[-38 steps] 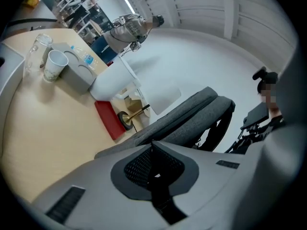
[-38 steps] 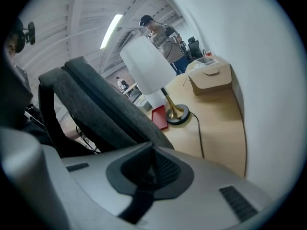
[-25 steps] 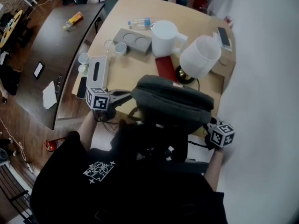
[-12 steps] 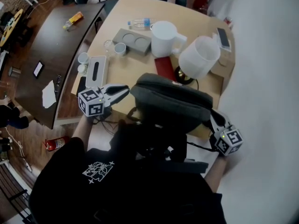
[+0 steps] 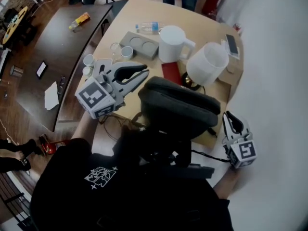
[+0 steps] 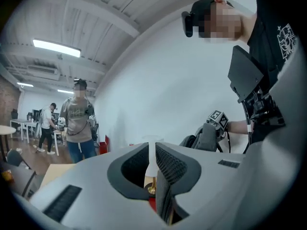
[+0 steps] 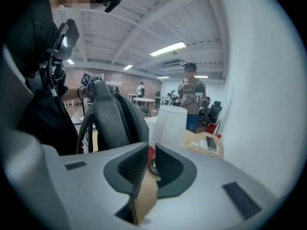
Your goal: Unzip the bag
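Note:
A dark grey backpack (image 5: 179, 107) stands upright at the near edge of the wooden table (image 5: 134, 13), against my body. My left gripper (image 5: 143, 71) is lifted above the table just left of the bag, its jaws slightly apart with nothing between them. My right gripper (image 5: 230, 116) hangs off the bag's right side, clear of it, also open and empty. In the left gripper view, the left gripper (image 6: 152, 150) points across at the bag (image 6: 204, 137). The right gripper (image 7: 151, 150) has the bag (image 7: 112, 121) to its left in the right gripper view. No zipper pull is visible.
Behind the bag stand a white lamp shade (image 5: 207, 64), a white pitcher (image 5: 171, 42), a red notebook (image 5: 171, 72), a grey tray (image 5: 139, 42), cups, a water bottle (image 5: 147, 27) and a phone (image 5: 232, 44). A dark table (image 5: 57, 47) lies left. A person (image 6: 76, 123) stands beyond.
Both grippers were shut against the bag's sides; now both are open and pulled away. The left one has risen towards the camera, the right has dropped down and to the right.

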A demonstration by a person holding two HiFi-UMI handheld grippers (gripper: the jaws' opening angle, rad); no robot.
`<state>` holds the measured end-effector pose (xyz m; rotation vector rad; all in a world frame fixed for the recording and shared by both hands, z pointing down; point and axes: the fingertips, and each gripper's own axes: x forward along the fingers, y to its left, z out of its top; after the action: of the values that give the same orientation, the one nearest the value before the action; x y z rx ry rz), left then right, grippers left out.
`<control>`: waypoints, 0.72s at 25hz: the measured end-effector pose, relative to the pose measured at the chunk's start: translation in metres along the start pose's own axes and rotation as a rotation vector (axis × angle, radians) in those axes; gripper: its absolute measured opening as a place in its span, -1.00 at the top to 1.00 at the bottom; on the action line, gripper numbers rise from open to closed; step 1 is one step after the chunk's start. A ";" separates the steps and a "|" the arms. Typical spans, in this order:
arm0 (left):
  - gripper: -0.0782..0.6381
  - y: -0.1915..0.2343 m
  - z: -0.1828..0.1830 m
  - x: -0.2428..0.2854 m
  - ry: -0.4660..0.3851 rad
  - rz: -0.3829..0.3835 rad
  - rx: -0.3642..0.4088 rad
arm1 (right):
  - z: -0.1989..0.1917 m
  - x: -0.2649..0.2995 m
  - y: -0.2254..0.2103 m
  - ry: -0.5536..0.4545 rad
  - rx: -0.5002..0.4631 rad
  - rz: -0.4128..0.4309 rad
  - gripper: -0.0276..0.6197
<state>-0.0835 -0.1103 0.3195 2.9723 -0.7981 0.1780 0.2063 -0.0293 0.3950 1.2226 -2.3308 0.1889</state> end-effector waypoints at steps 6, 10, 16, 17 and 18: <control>0.70 -0.009 0.038 0.025 -0.100 -0.011 0.050 | 0.103 -0.010 0.003 -0.334 0.020 0.007 0.69; 0.77 -0.014 0.060 0.039 -0.153 -0.024 0.064 | 0.164 0.021 0.033 -0.461 -0.021 0.049 0.82; 0.80 -0.025 0.067 0.058 -0.159 -0.036 0.082 | 0.189 0.039 0.041 -0.482 0.006 0.071 0.83; 0.80 -0.025 0.067 0.059 -0.159 -0.036 0.080 | 0.189 0.039 0.042 -0.487 0.017 0.085 0.83; 0.80 -0.025 0.067 0.059 -0.158 -0.036 0.079 | 0.189 0.039 0.043 -0.482 0.013 0.091 0.83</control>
<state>-0.0137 -0.1236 0.2597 3.1038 -0.7691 -0.0289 0.0842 -0.0973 0.2551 1.2778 -2.8004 -0.0707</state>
